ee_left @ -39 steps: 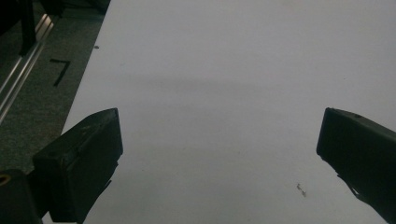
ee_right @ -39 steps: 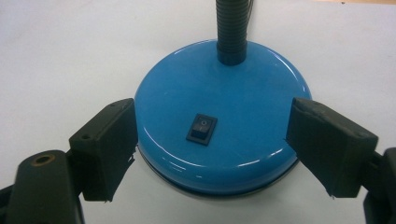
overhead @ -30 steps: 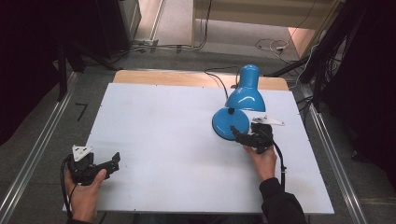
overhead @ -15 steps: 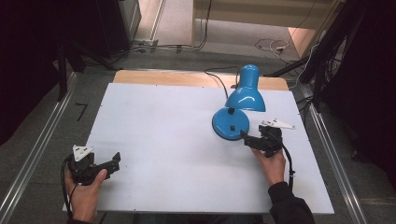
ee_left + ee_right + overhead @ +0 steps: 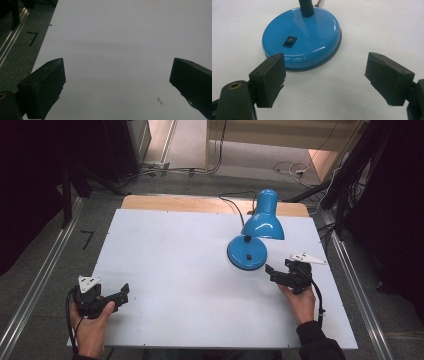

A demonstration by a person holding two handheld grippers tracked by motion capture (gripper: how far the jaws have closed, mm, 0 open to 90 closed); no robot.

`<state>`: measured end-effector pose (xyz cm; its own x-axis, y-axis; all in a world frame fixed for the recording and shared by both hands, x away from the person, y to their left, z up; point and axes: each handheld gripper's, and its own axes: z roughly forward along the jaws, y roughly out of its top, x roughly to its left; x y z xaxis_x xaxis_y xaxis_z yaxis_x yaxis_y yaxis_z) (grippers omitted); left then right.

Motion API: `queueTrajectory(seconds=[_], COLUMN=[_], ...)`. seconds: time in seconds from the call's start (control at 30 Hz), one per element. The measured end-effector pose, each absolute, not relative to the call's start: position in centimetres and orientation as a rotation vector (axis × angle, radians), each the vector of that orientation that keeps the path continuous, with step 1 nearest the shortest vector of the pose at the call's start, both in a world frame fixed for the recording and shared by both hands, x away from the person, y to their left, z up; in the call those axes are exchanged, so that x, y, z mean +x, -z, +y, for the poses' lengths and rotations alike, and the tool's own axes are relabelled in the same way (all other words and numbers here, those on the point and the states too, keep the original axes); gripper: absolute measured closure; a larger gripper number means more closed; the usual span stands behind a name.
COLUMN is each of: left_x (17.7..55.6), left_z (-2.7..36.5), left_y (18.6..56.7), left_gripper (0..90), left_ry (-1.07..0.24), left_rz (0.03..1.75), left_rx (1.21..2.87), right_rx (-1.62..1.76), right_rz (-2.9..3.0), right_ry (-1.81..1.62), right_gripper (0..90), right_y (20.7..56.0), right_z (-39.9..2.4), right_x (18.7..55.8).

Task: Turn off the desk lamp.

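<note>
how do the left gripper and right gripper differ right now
The left gripper sits near the table's front left corner, facing bare white surface; the right gripper sits right of centre, facing the blue lamp's base. The left lies far from the lamp; the right is close beside it, not touching. Both are hand-held, open and empty.

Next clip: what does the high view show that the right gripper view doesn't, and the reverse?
High view alone: the lamp's blue shade, its cable trailing off the far edge, and the left gripper open near the table's front-left corner. Right gripper view alone: the black rocker switch in close detail and the embossed marks along the base rim. Both: the round blue base, the white tabletop, and the right gripper, fingers open.
</note>
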<state>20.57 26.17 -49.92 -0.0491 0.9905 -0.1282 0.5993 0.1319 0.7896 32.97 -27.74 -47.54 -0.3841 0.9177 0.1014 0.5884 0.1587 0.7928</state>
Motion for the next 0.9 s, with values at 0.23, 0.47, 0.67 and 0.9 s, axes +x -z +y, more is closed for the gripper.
queueTrajectory(seconds=[0.23, 0.47, 0.67, 0.9], left_x=[20.6, 20.6, 20.6, 20.6], left_z=[26.1, 26.1, 26.1, 26.0], left_y=[49.9, 50.0, 50.0, 50.0], left_gripper=[0.9, 0.9, 0.9, 0.9], left_ry=[-0.732, -0.73, -0.73, -0.729], left_rz=[1.73, 1.733, 1.733, 1.732], left_rx=[1.555, 1.553, 1.551, 1.553], right_rx=[1.435, 1.441, 1.452, 1.459], right_rz=[2.031, 2.031, 2.023, 2.015], right_ry=[-1.096, -1.081, -1.073, -1.064], right_gripper=[15.2, 15.2, 15.2, 15.2], right_y=[47.6, 47.9, 48.0, 48.1], right_z=[-28.8, -29.6, -30.5, -31.6], right_x=[32.5, 31.9, 31.5, 30.9])
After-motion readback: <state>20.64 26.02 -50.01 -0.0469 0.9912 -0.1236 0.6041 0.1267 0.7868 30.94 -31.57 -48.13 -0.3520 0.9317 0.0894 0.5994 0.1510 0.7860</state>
